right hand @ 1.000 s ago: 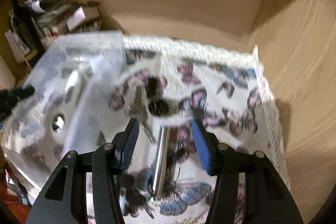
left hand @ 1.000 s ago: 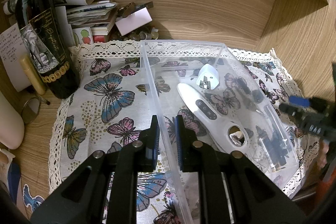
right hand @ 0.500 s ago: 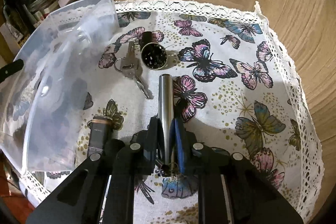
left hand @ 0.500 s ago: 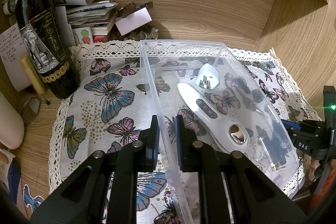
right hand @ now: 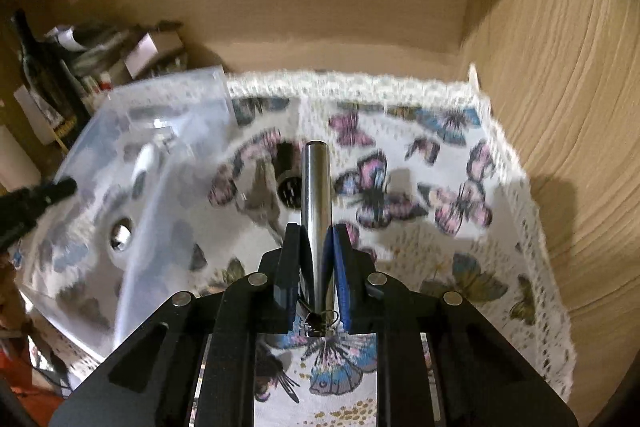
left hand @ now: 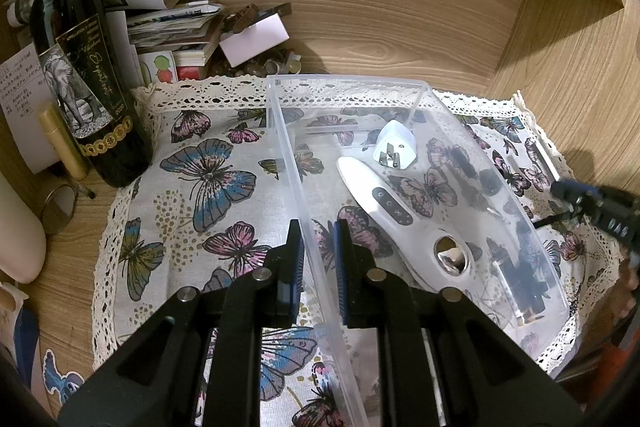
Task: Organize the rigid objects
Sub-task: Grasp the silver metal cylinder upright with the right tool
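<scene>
Between the right gripper's (right hand: 317, 259) closed fingers sat a smooth metal tube (right hand: 316, 195), stiff, likely slippery; grip was near its base. Left gripper (left hand: 319, 255) clamped the clear bin's wall (left hand: 296, 163).

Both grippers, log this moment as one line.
left gripper: shut on clear bin wall | right gripper: shut on metal tube, lifted | next: likely tube into bin
</scene>
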Demonstrator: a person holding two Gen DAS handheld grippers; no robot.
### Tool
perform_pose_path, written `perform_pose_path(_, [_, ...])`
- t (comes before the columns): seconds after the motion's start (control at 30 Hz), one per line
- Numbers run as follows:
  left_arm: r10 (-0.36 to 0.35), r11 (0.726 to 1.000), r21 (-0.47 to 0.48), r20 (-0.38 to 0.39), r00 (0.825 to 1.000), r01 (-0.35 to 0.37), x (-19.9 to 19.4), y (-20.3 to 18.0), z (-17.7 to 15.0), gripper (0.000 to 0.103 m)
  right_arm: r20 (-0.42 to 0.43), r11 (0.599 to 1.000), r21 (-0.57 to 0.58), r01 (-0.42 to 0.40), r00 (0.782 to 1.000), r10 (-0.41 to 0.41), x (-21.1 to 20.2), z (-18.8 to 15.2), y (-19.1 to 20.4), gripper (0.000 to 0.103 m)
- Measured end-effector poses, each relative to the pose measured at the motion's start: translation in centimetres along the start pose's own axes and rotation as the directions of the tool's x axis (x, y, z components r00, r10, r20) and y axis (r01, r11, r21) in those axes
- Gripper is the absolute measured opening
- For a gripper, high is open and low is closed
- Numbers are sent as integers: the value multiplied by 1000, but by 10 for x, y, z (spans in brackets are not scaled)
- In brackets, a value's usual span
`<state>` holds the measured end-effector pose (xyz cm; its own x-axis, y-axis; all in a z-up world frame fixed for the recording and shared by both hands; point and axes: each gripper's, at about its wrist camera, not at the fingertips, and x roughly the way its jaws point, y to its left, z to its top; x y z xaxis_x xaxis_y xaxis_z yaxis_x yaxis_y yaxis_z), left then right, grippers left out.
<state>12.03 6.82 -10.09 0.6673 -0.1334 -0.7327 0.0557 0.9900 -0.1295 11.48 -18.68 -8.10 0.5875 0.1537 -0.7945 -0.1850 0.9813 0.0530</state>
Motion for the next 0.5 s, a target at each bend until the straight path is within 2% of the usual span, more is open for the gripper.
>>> perform_pose_path(0.3, [-1,1000,-2,0,1000,1,0,-1,-1,14,113,997,-77,-25,993,33,-28,35,24,14])
perform_pose_path(0.5, [0,1000,-2,0,1000,0,0,-1,-1,14,172,986,-149,-74,980,100,-42,49,51,14])
